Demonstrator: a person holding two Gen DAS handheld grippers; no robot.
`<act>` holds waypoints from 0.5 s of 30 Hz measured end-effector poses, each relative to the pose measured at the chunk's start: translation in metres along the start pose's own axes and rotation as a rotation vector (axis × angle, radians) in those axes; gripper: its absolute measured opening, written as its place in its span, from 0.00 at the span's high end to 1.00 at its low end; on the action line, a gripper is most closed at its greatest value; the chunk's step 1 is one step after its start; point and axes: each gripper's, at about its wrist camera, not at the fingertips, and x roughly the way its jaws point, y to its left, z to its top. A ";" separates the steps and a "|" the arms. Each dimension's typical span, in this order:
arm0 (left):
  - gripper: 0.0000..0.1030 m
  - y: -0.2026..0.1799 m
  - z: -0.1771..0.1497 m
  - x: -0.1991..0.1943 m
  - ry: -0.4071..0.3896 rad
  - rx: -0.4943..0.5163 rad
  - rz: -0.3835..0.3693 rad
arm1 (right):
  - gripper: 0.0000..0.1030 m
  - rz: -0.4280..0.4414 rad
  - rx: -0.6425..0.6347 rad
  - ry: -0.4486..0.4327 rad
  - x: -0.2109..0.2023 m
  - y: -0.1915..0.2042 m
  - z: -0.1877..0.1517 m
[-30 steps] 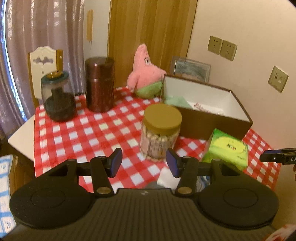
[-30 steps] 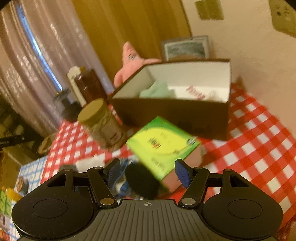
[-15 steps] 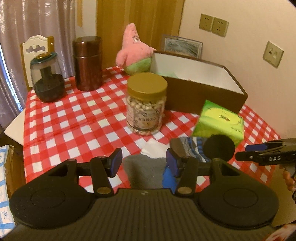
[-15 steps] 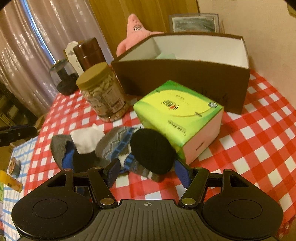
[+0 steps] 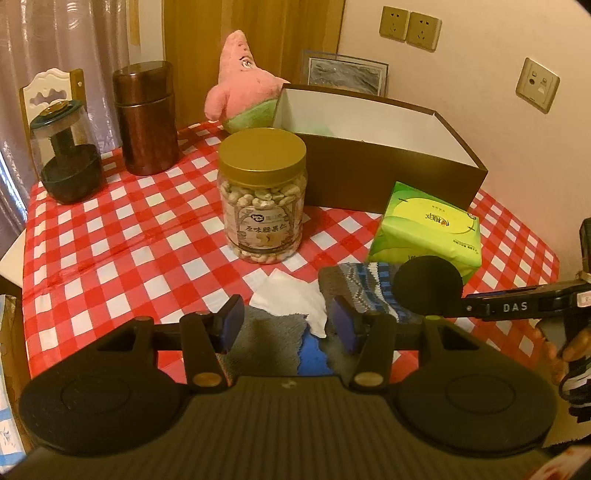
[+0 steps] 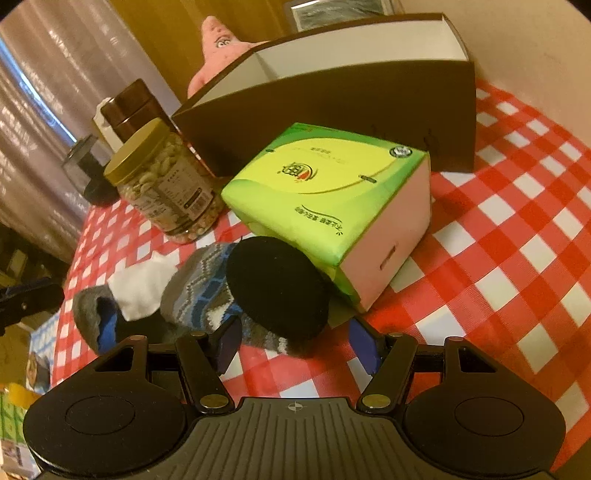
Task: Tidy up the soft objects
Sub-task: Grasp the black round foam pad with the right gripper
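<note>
A grey and blue patterned sock (image 5: 364,286) (image 6: 201,291) lies on the red checked tablecloth with a white cloth (image 5: 291,301) (image 6: 142,288) on it. A round black pad (image 6: 275,282) (image 5: 426,286) rests on the sock, against a green tissue pack (image 6: 328,195) (image 5: 428,230). My left gripper (image 5: 286,325) is open just above the sock's grey end. My right gripper (image 6: 293,345) is open, close in front of the black pad. A pink starfish plush (image 5: 245,98) (image 6: 218,55) sits behind the open brown box (image 5: 388,177) (image 6: 332,118).
A nut jar with a gold lid (image 5: 264,195) (image 6: 162,188) stands mid-table. A brown canister (image 5: 146,118) and a dark glass jar (image 5: 64,158) stand at the back left. The wall with sockets (image 5: 410,26) is close behind the box. A chair back (image 5: 48,88) stands far left.
Both grippers have moved lower and closer to the sock pile. The sock and black pad now fill more of each view. Both stay open.
</note>
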 end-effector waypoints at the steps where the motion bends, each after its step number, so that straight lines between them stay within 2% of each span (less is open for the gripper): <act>1: 0.52 -0.001 0.001 0.002 0.002 0.002 0.000 | 0.37 0.001 0.008 0.002 0.002 -0.001 0.000; 5: 0.52 -0.003 0.002 0.008 0.015 0.011 -0.003 | 0.38 0.016 0.038 -0.001 0.012 -0.004 0.000; 7: 0.52 -0.004 0.002 0.010 0.020 0.015 -0.003 | 0.43 0.028 0.054 -0.015 0.015 -0.005 -0.001; 10: 0.52 -0.005 0.002 0.014 0.028 0.018 -0.004 | 0.53 0.034 0.074 -0.041 0.018 -0.005 -0.001; 12: 0.52 -0.005 0.002 0.015 0.034 0.022 -0.003 | 0.67 0.028 0.072 -0.057 0.017 -0.005 -0.003; 15: 0.50 -0.006 0.001 0.017 0.036 0.031 0.001 | 0.77 0.023 0.052 -0.079 0.013 -0.004 -0.005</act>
